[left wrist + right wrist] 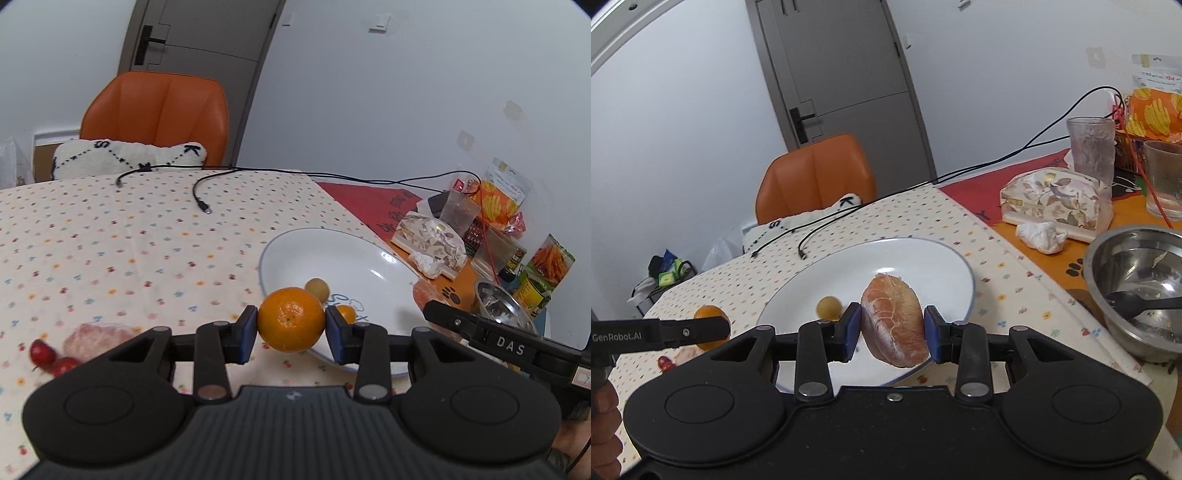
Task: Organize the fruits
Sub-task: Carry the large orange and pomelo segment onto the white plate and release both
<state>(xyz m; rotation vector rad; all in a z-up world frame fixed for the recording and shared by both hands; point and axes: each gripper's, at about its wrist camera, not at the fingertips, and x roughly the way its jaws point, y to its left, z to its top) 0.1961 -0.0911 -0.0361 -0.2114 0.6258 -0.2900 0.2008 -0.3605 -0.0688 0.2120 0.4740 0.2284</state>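
From the left wrist view, the left hand-held gripper [291,324] has its blue pads pressed against both sides of a round orange [291,318], which it holds just above the near-left rim of a white plate [343,254] on the bench [110,236]. On the plate behind the orange sit a small yellowish fruit [317,288] and a small orange fruit [346,314] that is partly hidden by the right pad. On the dotted cloth to the left lie a peeled pink citrus piece [98,338] and two red berries [48,358], close together. The right hand-held gripper [480,332] reaches in from the right edge, beside a steel bowl [502,301]. From the right wrist view, the right hand-held gripper [892,334] is closed on a peeled pomelo segment [895,325], pink and veined, held over the near part of the white plate [886,258]. The small yellowish fruit [829,307] lies on the plate just left of the left pad. The orange [711,314] shows at the far left behind the other gripper's finger. To the right stand the steel bowl [1126,258] with a dark spoon [1137,304] in it, a crumpled tissue [1039,236] and a floral tissue pack [1056,201].
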